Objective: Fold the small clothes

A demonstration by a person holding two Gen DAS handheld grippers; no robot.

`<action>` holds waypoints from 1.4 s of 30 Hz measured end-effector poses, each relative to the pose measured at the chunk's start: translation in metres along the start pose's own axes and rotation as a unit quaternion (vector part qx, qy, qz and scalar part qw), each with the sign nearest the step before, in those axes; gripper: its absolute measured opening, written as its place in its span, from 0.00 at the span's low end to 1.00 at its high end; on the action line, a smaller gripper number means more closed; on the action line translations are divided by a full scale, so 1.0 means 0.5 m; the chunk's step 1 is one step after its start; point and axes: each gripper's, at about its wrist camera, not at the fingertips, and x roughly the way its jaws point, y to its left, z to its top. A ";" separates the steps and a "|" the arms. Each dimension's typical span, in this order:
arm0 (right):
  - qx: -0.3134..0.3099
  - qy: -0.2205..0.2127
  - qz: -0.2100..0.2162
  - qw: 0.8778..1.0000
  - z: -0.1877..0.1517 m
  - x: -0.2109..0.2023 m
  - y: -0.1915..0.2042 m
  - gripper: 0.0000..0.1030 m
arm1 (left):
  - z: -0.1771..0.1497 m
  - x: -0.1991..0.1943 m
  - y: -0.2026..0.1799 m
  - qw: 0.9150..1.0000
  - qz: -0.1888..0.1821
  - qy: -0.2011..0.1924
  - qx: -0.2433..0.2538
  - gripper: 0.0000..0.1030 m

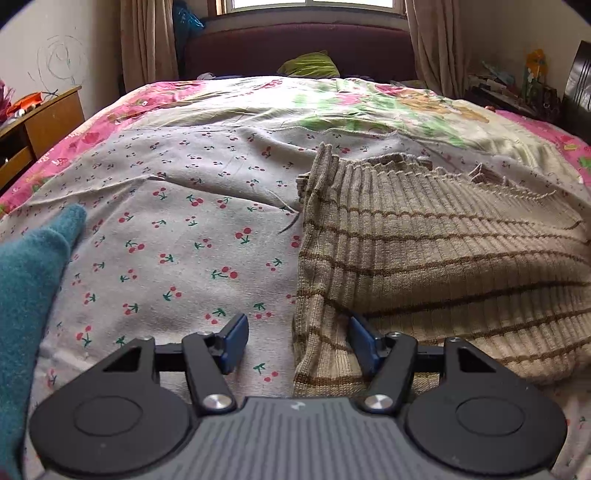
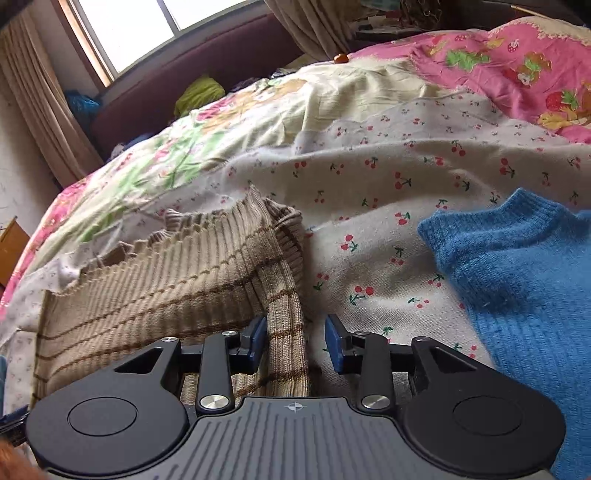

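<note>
Two grippers are in view, the left gripper (image 1: 297,341) and the right gripper (image 2: 295,341). There is one beige striped sweater (image 1: 424,258), one blue sweater (image 2: 517,280), one cherry-print sheet (image 1: 177,229), one floral quilt (image 1: 369,99), one green pillow (image 1: 310,66), one window (image 1: 314,3), and perhaps one wooden desk (image 1: 48,118).

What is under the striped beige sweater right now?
The striped beige sweater lies on the cherry-print sheet, which shows all around it. A folded-over sleeve rests on top along one edge. Whether anything else sits beneath the knit cannot be seen.
</note>
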 end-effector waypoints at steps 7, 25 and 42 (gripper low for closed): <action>0.030 0.016 0.050 0.998 -0.006 -0.026 -0.028 0.45 | 0.011 -0.029 0.007 0.997 -0.057 -0.016 -0.048 0.70; 0.073 0.014 0.090 0.993 -0.033 0.057 -0.033 0.51 | -0.015 0.001 -0.034 0.999 -0.034 -0.019 -0.017 0.77; 0.077 -0.002 0.135 0.988 -0.054 0.054 -0.043 0.52 | 0.040 0.024 -0.216 0.995 -0.044 -0.080 0.034 0.77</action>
